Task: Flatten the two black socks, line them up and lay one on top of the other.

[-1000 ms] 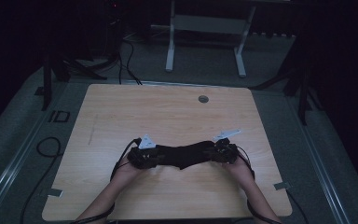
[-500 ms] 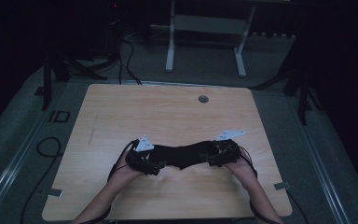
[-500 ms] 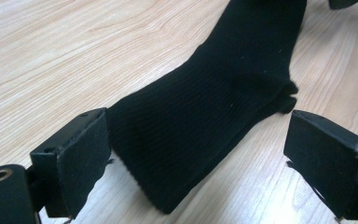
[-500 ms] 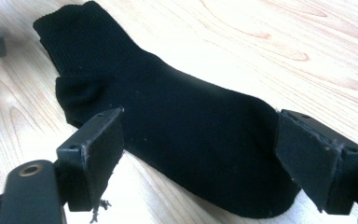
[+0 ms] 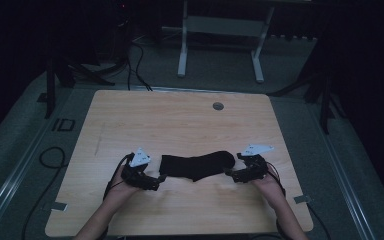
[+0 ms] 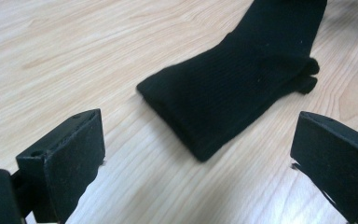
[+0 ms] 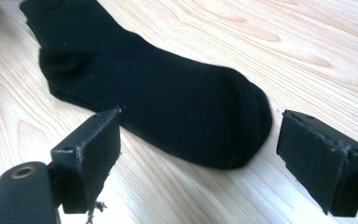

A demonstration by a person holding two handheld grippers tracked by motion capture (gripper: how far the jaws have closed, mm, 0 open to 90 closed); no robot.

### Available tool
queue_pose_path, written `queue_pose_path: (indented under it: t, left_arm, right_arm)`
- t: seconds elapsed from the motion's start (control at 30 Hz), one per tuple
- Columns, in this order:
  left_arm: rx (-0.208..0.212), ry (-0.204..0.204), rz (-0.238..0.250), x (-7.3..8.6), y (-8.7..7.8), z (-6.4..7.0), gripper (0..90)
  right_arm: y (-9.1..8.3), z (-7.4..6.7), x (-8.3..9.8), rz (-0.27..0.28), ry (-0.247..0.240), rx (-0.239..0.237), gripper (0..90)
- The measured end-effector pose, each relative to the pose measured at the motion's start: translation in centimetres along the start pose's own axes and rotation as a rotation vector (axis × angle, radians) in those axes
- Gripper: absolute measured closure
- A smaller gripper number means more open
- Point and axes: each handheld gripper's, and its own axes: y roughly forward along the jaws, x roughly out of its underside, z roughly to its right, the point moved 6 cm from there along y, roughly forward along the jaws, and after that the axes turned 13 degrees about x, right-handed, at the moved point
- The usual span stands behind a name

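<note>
Both tools, left [image 5: 156, 180] and right [image 5: 231, 174], have just opened wide, leaving the black sock [image 5: 197, 165] released flat on the worktop [image 5: 180, 125] at frame centre

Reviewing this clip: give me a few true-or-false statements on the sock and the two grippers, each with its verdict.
1. The black sock lies flat on the wooden table. True.
2. The left gripper is clamped on the sock. False: its jaws have just been opening and stand apart, short of the sock's cuff end.
3. The right gripper has open jaws at the toe end. True.
4. The sock is white. False: it is black.
5. The sock hangs off the table's edge. False: it lies well inside.
</note>
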Motion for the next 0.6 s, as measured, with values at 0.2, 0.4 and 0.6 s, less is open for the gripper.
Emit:
queue_pose_path:
  t: [0.2, 0.4, 0.6]
  left_arm:
    - [-0.032, -0.011, 0.026, 1.0, -2.0, -0.3, 3.1]
    - [-0.057, -0.037, 0.036, 2.4, -3.8, -0.6, 3.1]
    - [-0.084, -0.063, 0.044, 3.8, -5.4, -0.9, 3.1]
  right_arm:
    - [-0.9, 1.1, 1.3, 0.005, 0.002, 0.029, 13.4]
    - [-2.0, 2.3, 2.9, -0.003, 0.050, 0.050, 13.5]
    - [-3.2, 3.6, 4.4, -0.025, 0.086, 0.074, 13.8]
